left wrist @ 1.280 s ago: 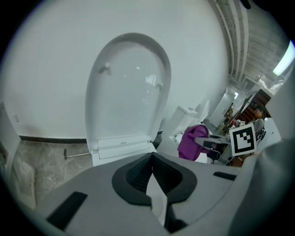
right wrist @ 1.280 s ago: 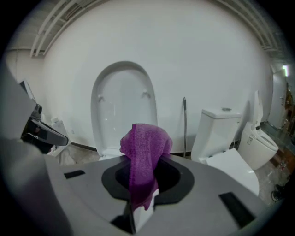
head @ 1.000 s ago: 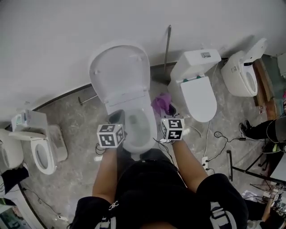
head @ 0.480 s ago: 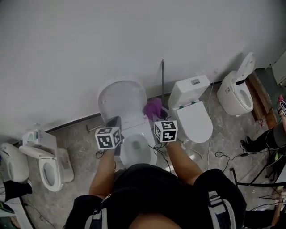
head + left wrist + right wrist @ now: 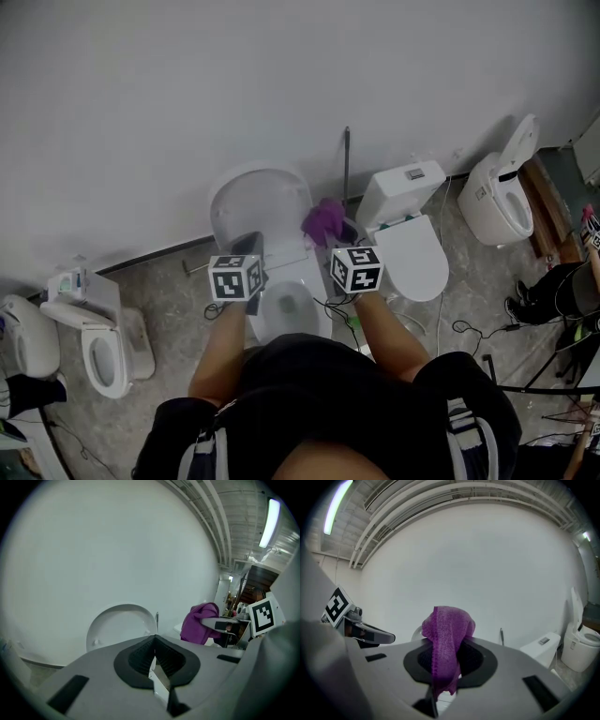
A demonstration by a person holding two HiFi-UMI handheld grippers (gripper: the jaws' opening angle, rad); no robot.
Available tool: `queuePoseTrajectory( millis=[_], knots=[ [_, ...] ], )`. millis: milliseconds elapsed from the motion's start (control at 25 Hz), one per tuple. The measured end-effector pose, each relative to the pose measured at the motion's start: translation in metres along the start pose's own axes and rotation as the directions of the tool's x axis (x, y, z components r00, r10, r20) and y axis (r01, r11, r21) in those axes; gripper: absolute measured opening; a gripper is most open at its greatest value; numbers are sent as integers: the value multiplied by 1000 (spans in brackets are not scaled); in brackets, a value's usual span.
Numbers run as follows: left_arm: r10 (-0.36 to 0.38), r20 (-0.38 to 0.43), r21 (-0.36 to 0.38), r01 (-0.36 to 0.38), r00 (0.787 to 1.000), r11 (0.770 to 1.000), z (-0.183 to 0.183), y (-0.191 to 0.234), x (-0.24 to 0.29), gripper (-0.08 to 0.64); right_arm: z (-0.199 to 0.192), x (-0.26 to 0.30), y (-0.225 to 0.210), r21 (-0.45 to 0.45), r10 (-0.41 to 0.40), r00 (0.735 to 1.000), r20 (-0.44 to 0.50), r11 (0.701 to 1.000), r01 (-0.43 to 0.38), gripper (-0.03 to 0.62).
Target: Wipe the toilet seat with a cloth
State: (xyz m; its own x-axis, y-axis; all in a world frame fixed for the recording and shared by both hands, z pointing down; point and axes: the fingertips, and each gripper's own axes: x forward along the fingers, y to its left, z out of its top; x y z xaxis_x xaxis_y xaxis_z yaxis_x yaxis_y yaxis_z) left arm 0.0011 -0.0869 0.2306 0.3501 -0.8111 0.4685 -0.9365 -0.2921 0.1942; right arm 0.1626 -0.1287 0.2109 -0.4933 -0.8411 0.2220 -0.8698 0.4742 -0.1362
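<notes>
Over the toilet seat (image 5: 265, 328): right gripper (image 5: 445, 679) clamps purple cloth (image 5: 447, 634), left gripper (image 5: 155, 667) closed, empty. Next up I'd guess: lower it, wipe.

We look steeply down over our own dark clothing (image 5: 319, 394) and two bare forearms reaching forward. The left gripper (image 5: 246, 248) and the right gripper (image 5: 339, 234) hang side by side above the middle toilet (image 5: 286, 307), whose lid (image 5: 258, 202) stands raised against the white wall (image 5: 234, 84). A purple cloth (image 5: 323, 220) is bunched at the tip of the right gripper, over the toilet's right edge. A thin upright pole (image 5: 346, 164) stands between this toilet and the closed toilet (image 5: 417, 262) to its right. Another toilet with its lid up (image 5: 497, 202) sits farther right, and a fourth toilet (image 5: 98, 352) lies at the left. Cables (image 5: 459, 328) trail over the mottled grey floor (image 5: 169, 300).
</notes>
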Motion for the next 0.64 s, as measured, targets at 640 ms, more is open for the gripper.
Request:
queuePoseTrajectory(
  millis=[640],
  knots=[
    [4, -20, 12, -4, 1000, 1000, -1, 17, 6, 8, 3, 15, 14, -34, 15, 1000, 22, 999, -15, 60]
  ],
)
